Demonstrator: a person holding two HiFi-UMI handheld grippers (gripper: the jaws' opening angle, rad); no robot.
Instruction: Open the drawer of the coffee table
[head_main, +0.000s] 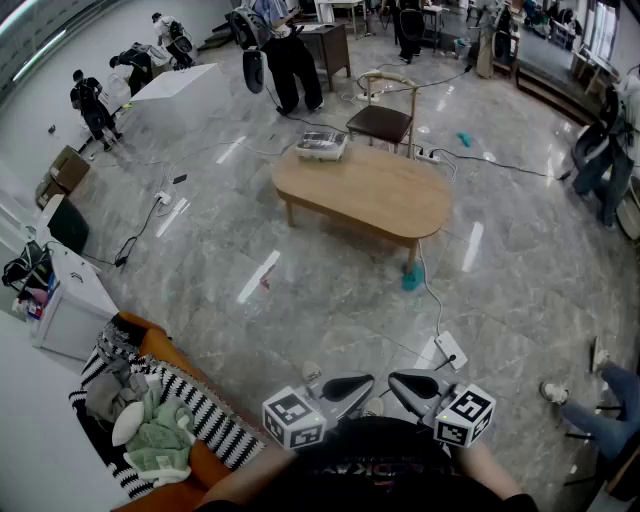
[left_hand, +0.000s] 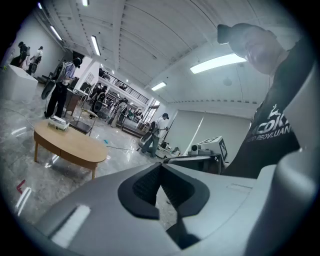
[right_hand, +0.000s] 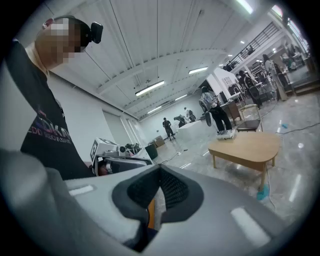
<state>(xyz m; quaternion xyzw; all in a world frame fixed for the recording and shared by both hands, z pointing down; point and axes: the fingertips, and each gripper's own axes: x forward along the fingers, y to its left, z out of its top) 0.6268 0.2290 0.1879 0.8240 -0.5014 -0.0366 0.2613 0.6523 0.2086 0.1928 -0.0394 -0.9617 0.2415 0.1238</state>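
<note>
Wooden coffee table (head_main: 365, 190) stands well apart across the polished floor (head_main: 300, 300), no drawer visible from here. The left gripper (head_main: 352, 386) and right gripper (head_main: 408, 384), jaws pressed together on nothing, are held close against the person (head_main: 380, 468) — seemingly because the approach has not begun.

White print on the person's black shirt (left_hand: 272, 131), right of the left gripper (left_hand: 161, 167), is only partly legible: "REVOL...".

Wood, stone and plastic before you

Your coffee table (head_main: 365, 190) has a smooth, matt pale-wood top; the floor (head_main: 230, 250) is glossy grey marbled stone; your left gripper (left_hand: 161, 167) and right gripper (right_hand: 160, 172) show matt grey plastic shells with black ribbed pads (left_hand: 145, 188).
</note>
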